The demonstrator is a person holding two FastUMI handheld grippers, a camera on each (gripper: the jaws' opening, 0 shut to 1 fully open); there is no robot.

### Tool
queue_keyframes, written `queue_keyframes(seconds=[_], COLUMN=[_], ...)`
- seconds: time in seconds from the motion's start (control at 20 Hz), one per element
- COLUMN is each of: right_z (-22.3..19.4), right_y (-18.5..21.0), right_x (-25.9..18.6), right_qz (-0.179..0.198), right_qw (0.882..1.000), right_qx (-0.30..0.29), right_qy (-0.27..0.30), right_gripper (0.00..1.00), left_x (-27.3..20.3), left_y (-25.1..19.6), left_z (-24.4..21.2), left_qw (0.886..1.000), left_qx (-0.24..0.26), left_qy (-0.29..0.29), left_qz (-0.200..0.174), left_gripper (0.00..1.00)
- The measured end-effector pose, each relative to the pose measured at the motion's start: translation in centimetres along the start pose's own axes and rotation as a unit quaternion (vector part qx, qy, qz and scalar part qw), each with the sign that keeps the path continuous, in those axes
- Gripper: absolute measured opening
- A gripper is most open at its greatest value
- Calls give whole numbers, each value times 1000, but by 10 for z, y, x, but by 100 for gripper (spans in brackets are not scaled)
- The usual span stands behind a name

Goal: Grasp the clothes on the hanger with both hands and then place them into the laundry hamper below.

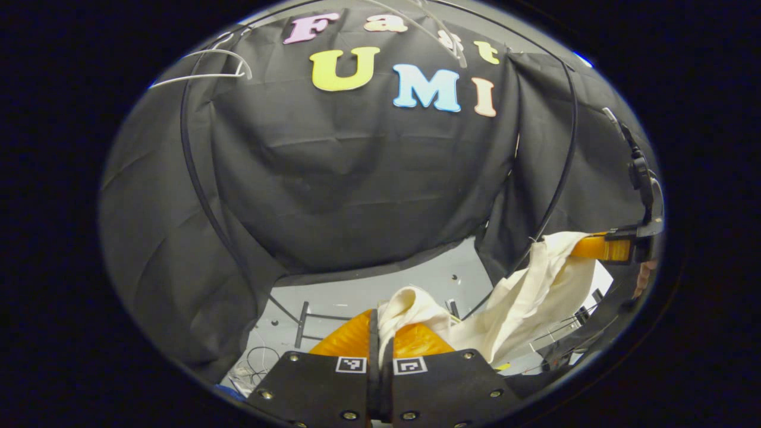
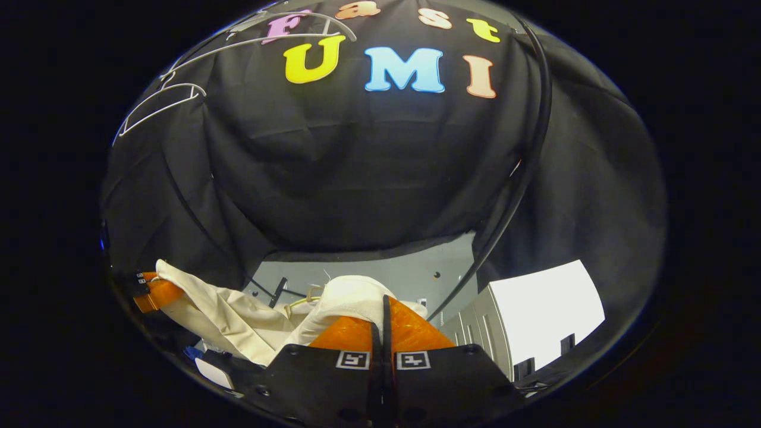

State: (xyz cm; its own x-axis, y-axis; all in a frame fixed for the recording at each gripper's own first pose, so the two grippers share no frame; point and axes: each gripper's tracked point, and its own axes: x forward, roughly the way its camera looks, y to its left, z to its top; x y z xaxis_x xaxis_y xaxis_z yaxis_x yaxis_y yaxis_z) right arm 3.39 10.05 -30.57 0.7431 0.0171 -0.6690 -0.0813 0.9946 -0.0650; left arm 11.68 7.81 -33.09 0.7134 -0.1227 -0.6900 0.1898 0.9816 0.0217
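Nearest the lens in the left gripper view, the left gripper point(image 1: 380, 336) has its two fingers pressed together on a fold of the cream garment point(image 1: 523, 297); the cloth bulges out above the fingertips and then runs to the right, where the right gripper point(image 1: 600, 248) also holds it at the far end. From the right gripper view the same is seen in mirror: the right gripper's own fingers are clenched on a bunch of the garment just in front of the camera, and the cloth stretches left towards the other gripper; so the garment hangs between the two tools, off the hangers. White hangers point(image 2: 160, 104) stay high on the rail, bare as far as I can see.

I judge the main risk is the grip; each tool pinches only a small fold, so a pull apart may slip the cloth out of one side, and then it swings and may miss the hamper. A white slatted thing point(image 2: 493, 333) at the lower right may be the hamper, but I cannot tell for sure; if the garment is let go too early it could land on the rim or on the floor.

For writing: apart from the wall, I see only small square black-and-white markers point(image 1: 351, 364) on the gripper bodies; no brand or readable label on the garment.
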Motion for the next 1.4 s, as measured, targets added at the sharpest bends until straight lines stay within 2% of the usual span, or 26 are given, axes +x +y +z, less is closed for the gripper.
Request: queue_keyframes(seconds=[0.45, 0.65, 0.7, 0.8, 0.85, 0.9, 0.95, 1.0, 1.05, 1.1, 1.15, 1.2, 1.25, 1.4], right_z=[-11, -16, -16, -21, -20, -17, -11, -7, -3, -2, -2, -4, -5, -3], right_y=[-3, 5, 6, 12, 16, 21, 22, 25, 26, 25, 23, 20, 19, 7], right_x=[-1, 0, 2, 1, 3, 1, -1, 0, 0, -1, 1, 2, 3, 5], right_qz=[-10, -5, -5, 0, 7, 13, 16, 21, 24, 25, 26, 27, 30, 36], right_qw=[1000, 999, 999, 998, 998, 998, 998, 998, 998, 999, 999, 999, 999, 999], right_qx=[0, -10, -13, -7, 0, 2, -1, -5, -11, -16, -18, -16, -9, 2], right_qy=[25, 42, 47, 61, 65, 64, 61, 55, 50, 44, 41, 42, 43, 39], right_gripper=[4, 9, 10, 14, 28, 34, 48, 63, 79, 86, 95, 98, 99, 99], left_x=[7, 7, 8, 9, 9, 7, 3, -1, -1, -3, -3, -7, -11, -24], left_y=[4, 0, 0, 4, 6, 9, 14, 14, 13, 16, 21, 25, 27, 25], left_z=[-11, -14, -15, -24, -28, -27, -27, -26, -29, -32, -35, -34, -33, -34], left_qw=[1000, 1000, 1000, 999, 999, 999, 999, 999, 999, 999, 999, 1000, 1000, 999], left_qx=[-9, -5, -5, -6, -5, -7, -10, -15, -17, -15, -11, -6, -3, -11], left_qy=[11, 17, 17, 27, 30, 27, 25, 24, 26, 30, 31, 31, 29, 38], left_qz=[0, -19, -25, -36, -36, -34, -32, -35, -34, -26, -12, 1, 11, 34], left_gripper=[1, 3, 1, 24, 35, 47, 58, 56, 70, 83, 84, 86, 89, 89])
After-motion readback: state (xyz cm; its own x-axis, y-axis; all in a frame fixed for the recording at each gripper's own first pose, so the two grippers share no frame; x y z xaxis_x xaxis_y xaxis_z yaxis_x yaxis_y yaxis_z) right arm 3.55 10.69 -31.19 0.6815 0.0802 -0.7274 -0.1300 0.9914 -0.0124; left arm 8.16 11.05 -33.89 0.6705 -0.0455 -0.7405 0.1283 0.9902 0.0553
